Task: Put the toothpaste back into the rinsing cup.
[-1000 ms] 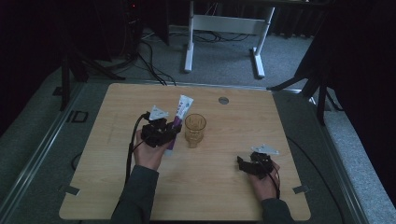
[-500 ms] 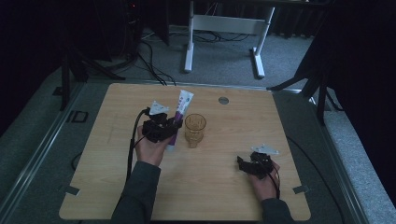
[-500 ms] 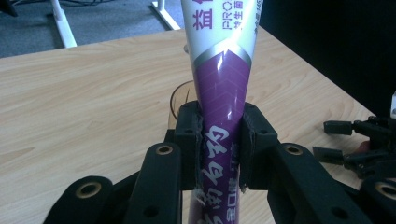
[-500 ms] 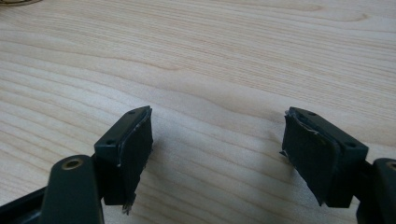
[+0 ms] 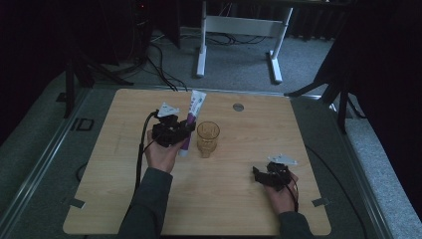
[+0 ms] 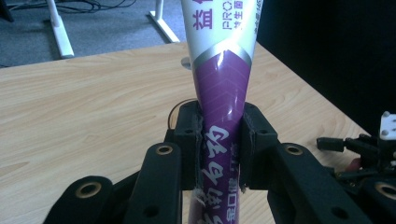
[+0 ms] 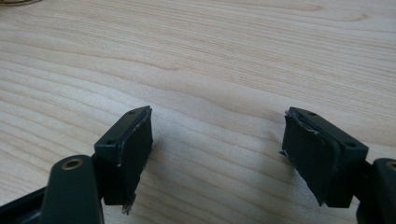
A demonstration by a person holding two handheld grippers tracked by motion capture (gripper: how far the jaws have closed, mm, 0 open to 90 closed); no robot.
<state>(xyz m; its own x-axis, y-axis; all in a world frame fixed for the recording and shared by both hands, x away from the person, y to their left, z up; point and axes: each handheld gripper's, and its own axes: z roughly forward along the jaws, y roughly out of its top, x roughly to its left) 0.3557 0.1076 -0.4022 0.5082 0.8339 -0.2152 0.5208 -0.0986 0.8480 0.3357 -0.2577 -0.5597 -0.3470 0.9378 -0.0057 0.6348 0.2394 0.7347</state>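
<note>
Left hand-held gripper (image 5: 185, 130) clamps a purple-and-white tube (image 5: 191, 119) beside the glass cup (image 5: 208, 138), likely to drop it in next; right hand-held gripper (image 5: 260, 175) rests released on the tabletop (image 5: 298, 129).

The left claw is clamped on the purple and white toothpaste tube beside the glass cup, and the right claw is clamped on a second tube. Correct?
Not quite. The left claw does grip the toothpaste tube beside the glass cup, but the right claw is open and holds nothing: the right gripper view shows bare table between its jaws.

Black left gripper (image 5: 185, 130), black cable; black right gripper (image 5: 255, 175), grey plate; dark sleeves.
</note>
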